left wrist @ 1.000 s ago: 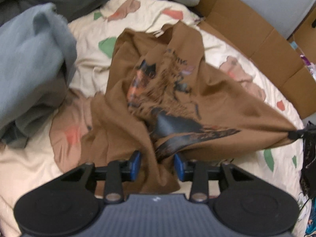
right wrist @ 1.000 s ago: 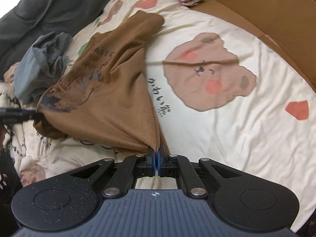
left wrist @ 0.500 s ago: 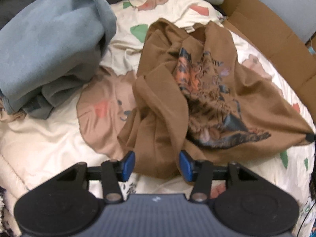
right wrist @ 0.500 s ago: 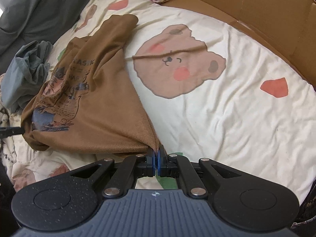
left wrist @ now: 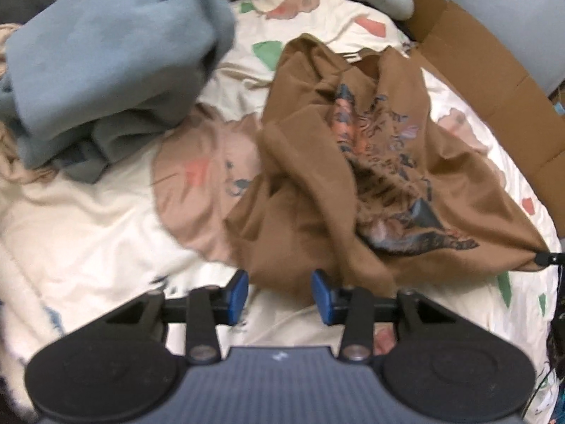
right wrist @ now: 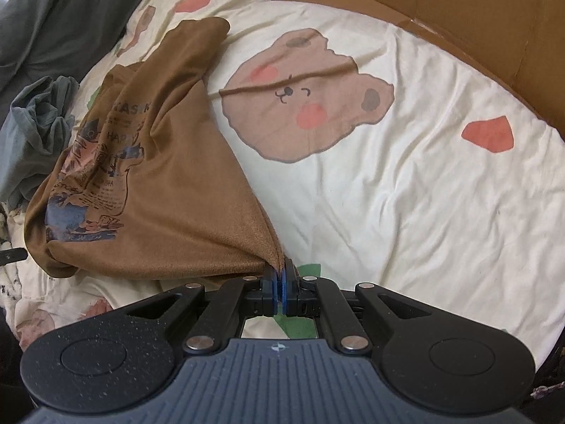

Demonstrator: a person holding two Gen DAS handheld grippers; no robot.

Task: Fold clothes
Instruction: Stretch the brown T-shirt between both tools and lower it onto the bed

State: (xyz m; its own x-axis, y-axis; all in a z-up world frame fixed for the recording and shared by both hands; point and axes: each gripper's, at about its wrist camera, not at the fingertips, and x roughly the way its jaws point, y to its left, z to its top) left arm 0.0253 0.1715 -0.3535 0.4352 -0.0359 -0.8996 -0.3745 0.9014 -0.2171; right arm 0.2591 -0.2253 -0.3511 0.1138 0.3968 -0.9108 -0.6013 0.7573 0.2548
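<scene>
Spreading step, it seems: one brown T-shirt (left wrist: 353, 183) lies bunched at centre frame on the bear-print quilt (left wrist: 88, 233); one blue-grey garment (left wrist: 106, 53) is heaped upper left. Left gripper (left wrist: 279, 291) has just been closing, jaws apart, hem between them unpinched. Right gripper (right wrist: 281, 284) is clamped on a shirt corner, bottom centre. Next: left needs a firm bite, then pull flat.

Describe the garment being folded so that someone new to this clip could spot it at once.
On the cream bedspread printed with bear faces, look left of the big bear face. The brown T-shirt lies there crumpled, one corner pinched in the right gripper. Unlike the plain grey-blue garment bunched beside it, it is brown with a dark printed graphic and lettering.
</scene>
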